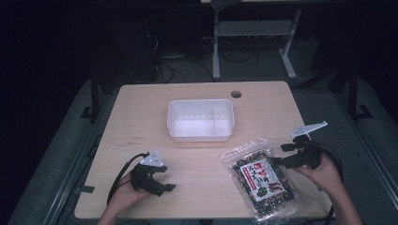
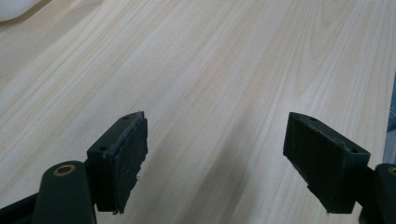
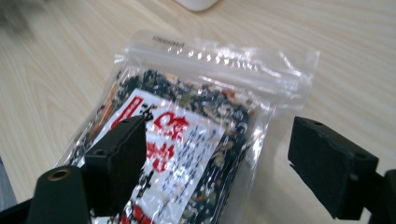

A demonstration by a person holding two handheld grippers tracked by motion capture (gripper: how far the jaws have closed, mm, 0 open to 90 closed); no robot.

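Note:
A clear zip bag [image 1: 261,179] of dark mixed food with a red and white label lies flat on the table at the front right. My right gripper [image 1: 279,155] hovers at the bag's right edge, open; in the right gripper view the bag [image 3: 196,126] lies under and between the spread jaws, one black pad [image 3: 119,158] over the label. My left gripper [image 1: 168,181] is held at the front left of the table, open, and in the left gripper view its pads [image 2: 123,158] stand wide apart over bare wood.
A white plastic bin [image 1: 201,119] with a divider stands at the table's [image 1: 141,112] middle back. A round cable hole [image 1: 236,93] is near the back edge. Cables and a desk frame sit on the dark floor beyond.

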